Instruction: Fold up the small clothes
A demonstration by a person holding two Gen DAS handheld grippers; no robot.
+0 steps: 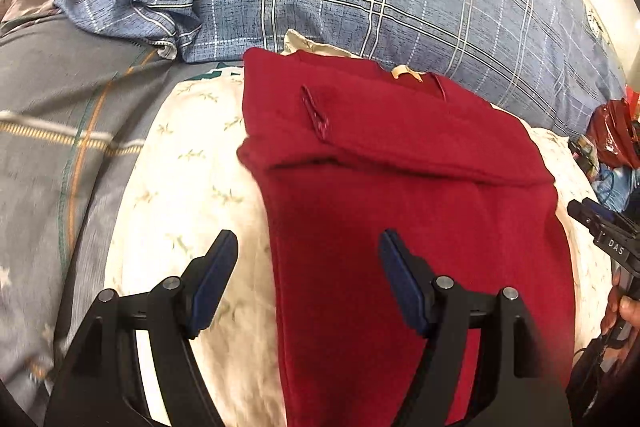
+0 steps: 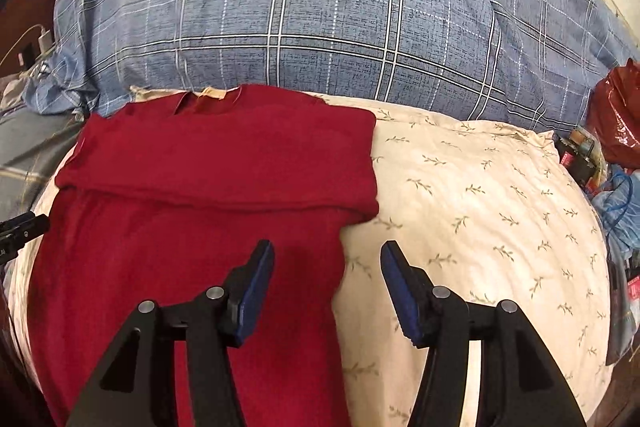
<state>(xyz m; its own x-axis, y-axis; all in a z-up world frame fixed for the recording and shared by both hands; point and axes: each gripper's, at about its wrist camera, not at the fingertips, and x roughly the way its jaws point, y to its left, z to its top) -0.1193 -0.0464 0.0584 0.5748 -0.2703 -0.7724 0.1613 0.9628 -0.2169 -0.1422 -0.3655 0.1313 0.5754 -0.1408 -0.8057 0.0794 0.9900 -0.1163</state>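
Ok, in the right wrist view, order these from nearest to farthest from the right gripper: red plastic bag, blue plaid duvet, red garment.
1. Red garment, just left of the fingers.
2. Blue plaid duvet, straight ahead, behind the garment.
3. Red plastic bag, far right edge.

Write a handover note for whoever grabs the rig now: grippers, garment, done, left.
Left hand-held gripper: open, empty, above the red garment's left edge.
Right hand-held gripper: open, empty, above its right edge.
Red garment: lies on the cream leaf-print pillow, in front of the blue plaid duvet.
Done: sides look folded in, a band is folded across the collar end.
Left: probably fold the long lower part up, then tidy.
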